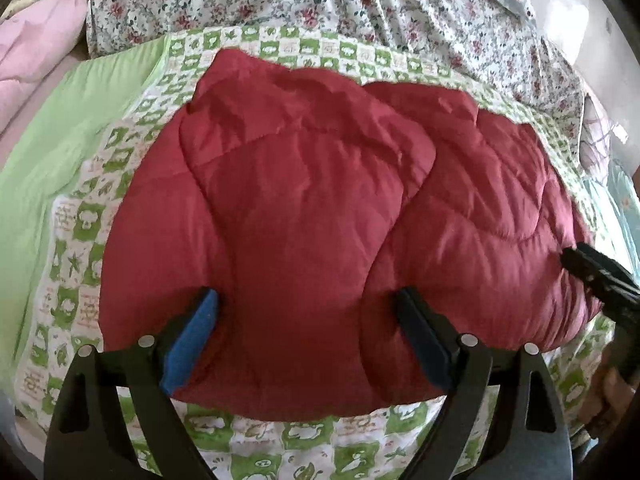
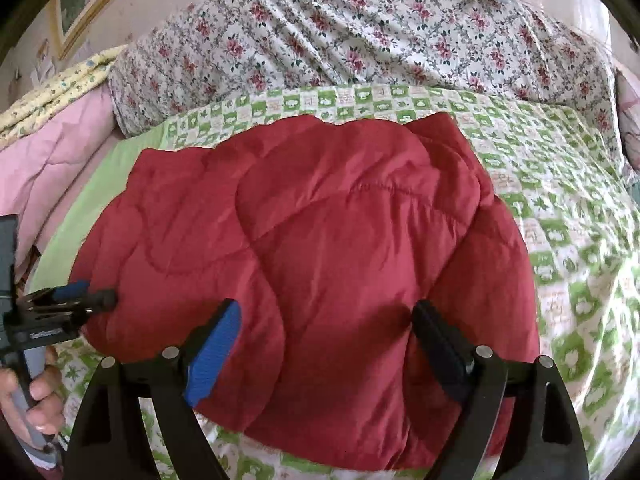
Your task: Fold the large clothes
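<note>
Red quilted jacket [image 1: 320,208] folded, lying puffy on green-check sheet [image 1: 80,240]

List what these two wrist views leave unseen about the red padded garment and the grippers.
- Red garment: its sleeves and front are folded under, both views.
- Its near hem: hidden by left gripper and right gripper.
- Right edge of checked sheet: blurred, right view.

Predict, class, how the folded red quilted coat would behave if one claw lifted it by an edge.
The red quilted coat would probably sag and unfold: its puffy, creased panels look soft. It seems light for its bulk, being padded. Its smooth shell may slip on the green checked sheet.
</note>
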Available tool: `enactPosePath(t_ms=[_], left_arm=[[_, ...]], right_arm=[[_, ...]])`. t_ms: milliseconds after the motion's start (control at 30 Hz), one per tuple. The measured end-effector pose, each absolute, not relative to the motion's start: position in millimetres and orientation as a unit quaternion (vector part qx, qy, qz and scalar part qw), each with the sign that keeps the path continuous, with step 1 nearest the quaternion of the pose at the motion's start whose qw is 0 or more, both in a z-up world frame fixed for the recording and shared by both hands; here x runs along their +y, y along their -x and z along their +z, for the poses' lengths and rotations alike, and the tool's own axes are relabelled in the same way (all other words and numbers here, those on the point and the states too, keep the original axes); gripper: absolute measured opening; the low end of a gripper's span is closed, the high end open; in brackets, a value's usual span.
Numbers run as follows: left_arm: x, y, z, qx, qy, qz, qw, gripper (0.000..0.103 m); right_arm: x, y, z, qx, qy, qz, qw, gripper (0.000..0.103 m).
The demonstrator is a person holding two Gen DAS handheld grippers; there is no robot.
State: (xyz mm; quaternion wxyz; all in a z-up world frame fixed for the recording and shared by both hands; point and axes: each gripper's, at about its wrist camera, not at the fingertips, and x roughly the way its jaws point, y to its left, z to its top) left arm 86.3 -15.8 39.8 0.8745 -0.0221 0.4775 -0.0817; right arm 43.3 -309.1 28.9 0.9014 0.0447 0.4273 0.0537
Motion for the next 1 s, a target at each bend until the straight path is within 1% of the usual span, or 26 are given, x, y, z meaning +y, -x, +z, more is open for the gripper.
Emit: enactPosePath(t_ms=[167, 567, 1000], left_arm=[[-18, -108, 35, 0.487, 0.023, -0.085, 0.869, 0.091], [-23, -129, 28, 0.494, 0.009, -0.084, 0.865, 0.093], [-24, -133, 27, 0.495, 0.006, -0.084, 0.864, 0.094]], right_arm=[[-314, -62, 13, 0.444, -0.046, 0.051, 0.893, 0.091], [-320, -77, 7, 0.448, -0.054, 0.055, 0.891, 0.096], [-322, -75, 4, 0.445, -0.057, 0.058, 0.892, 0.097]])
